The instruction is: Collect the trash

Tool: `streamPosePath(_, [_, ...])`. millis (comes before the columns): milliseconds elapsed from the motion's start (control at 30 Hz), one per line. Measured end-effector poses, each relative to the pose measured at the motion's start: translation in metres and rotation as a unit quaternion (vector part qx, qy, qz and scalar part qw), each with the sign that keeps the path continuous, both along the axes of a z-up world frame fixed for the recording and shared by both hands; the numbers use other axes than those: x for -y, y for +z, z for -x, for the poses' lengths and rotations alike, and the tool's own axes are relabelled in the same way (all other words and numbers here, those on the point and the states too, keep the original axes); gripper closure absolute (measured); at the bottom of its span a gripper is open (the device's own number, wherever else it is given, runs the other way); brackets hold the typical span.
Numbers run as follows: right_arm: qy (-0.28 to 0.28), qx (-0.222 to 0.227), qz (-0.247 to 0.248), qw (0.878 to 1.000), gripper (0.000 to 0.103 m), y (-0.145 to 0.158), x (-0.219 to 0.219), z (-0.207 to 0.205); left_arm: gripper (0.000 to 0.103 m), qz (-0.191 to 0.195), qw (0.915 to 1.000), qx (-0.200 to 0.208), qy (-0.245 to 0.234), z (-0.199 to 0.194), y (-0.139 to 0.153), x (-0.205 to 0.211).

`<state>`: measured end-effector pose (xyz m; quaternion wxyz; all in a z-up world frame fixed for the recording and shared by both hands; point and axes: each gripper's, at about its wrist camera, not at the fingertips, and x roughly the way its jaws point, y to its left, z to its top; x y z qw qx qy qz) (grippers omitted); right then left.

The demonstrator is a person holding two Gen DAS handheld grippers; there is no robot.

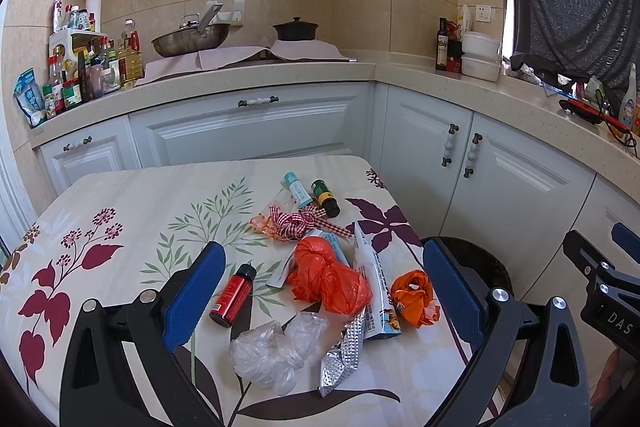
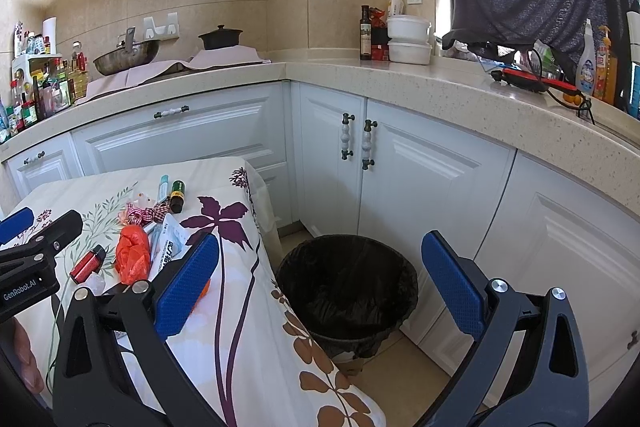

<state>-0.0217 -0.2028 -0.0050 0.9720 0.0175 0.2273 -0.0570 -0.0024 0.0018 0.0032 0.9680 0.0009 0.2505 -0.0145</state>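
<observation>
**Both claws spread, nothing picked up yet**

I hold the left gripper (image 1: 324,291) above the near part of the table (image 1: 132,195), its blue fingers wide apart and holding nothing. Between them lies the trash pile: a red bottle (image 1: 233,295) to the left, a crumpled orange bag (image 1: 328,275) in the middle, a smaller orange wad (image 1: 414,297) to the right near the table's edge, a clear plastic bag (image 1: 276,347) and a foil wrapper (image 1: 344,355) nearest me. Farther off sit a checked ribbon (image 1: 304,223), a teal tube (image 1: 298,189) and a green-labelled bottle (image 1: 325,198).

My right gripper (image 2: 320,287) is also spread and empty, hanging over the floor right of the table, above the trash bin (image 2: 348,291) with its black liner. The bin looks empty as far as I can see.

I judge this to be the start: no item is gripped and the pile seems untouched. Next I would lower the left claw onto one piece, probably the orange bag since it sits centred between the fingers, close on it, then carry it right to the bin. The soft bags may slip or drag neighbours along.
</observation>
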Motion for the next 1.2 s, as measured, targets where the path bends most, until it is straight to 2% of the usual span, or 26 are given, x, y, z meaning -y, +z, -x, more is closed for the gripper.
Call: streamPosePath(1200, [0.001, -0.003, 0.0, 1.0, 0.004, -0.0034, 0.0004, 0.0005, 0.007, 0.005, 1.0, -0.006, 0.001, 0.0003, -0.0083, -0.0014])
